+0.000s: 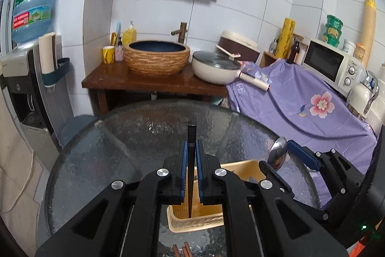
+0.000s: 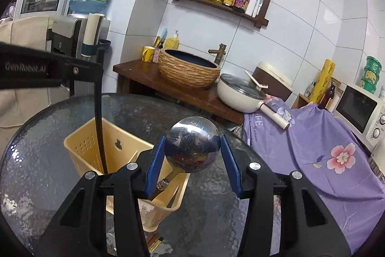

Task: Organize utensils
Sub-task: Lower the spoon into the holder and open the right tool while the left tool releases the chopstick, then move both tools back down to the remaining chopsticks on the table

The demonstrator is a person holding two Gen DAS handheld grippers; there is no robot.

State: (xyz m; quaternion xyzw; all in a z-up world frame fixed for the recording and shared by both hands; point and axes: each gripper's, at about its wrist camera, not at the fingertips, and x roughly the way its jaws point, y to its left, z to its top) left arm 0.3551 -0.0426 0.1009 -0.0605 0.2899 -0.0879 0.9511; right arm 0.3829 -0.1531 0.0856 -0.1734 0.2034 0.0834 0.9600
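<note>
My left gripper (image 1: 192,148) is shut on a black chopstick (image 1: 191,134) held upright, with its lower end down inside the yellow slotted basket (image 1: 192,220). In the right wrist view the chopstick (image 2: 99,131) hangs from the left gripper (image 2: 96,69) into the basket's left compartment (image 2: 81,146). My right gripper (image 2: 192,137) is shut on the round bowl of a metal spoon (image 2: 190,148), whose handle slants down into the basket's right side. The left wrist view shows the right gripper (image 1: 286,155) and the spoon (image 1: 278,153) just right of the basket.
The basket stands on a round textured glass table (image 2: 36,136). Brown chopsticks (image 1: 182,251) lie at the table's near edge. A purple floral cloth (image 2: 312,148) with a microwave (image 2: 358,112) is on the right. A wooden counter with a basin (image 2: 190,71) and a pan (image 2: 240,95) stands behind.
</note>
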